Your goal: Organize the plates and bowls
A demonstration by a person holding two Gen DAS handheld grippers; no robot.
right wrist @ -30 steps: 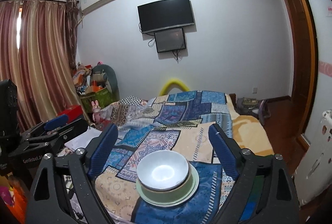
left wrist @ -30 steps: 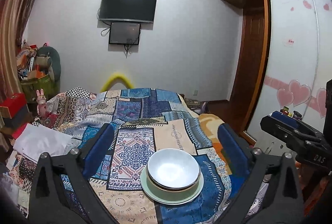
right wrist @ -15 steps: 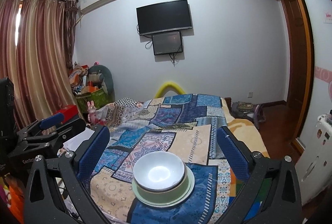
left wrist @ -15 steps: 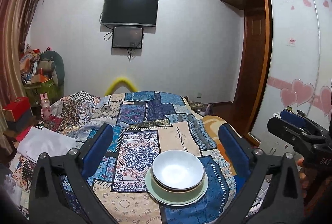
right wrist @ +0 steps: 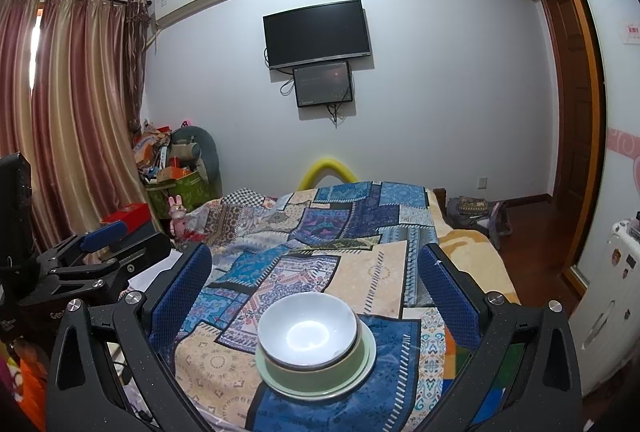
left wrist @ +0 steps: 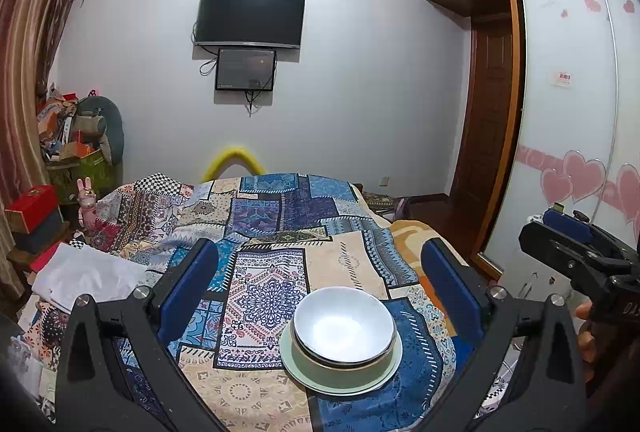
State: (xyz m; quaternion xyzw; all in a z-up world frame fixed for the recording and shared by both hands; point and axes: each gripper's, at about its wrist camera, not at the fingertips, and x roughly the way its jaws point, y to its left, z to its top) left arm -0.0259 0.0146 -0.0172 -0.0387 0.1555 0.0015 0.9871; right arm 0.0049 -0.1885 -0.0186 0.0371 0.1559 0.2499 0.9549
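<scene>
Bowls [left wrist: 343, 326] are seen nested on a green plate [left wrist: 304, 378] on the bed [left wrist: 352, 264]. Each hand-held gripper, left [left wrist: 320, 296] and right [right wrist: 314, 296], is held wide open, empty. Any remaining adjustment is best made gently, since bedding gives.

Bowls [left wrist: 343, 326] nested, sitting on plate [left wrist: 298, 372]. Plate on bed quilt [left wrist: 272, 232], near edge. TV [left wrist: 250, 17] on wall behind.
</scene>
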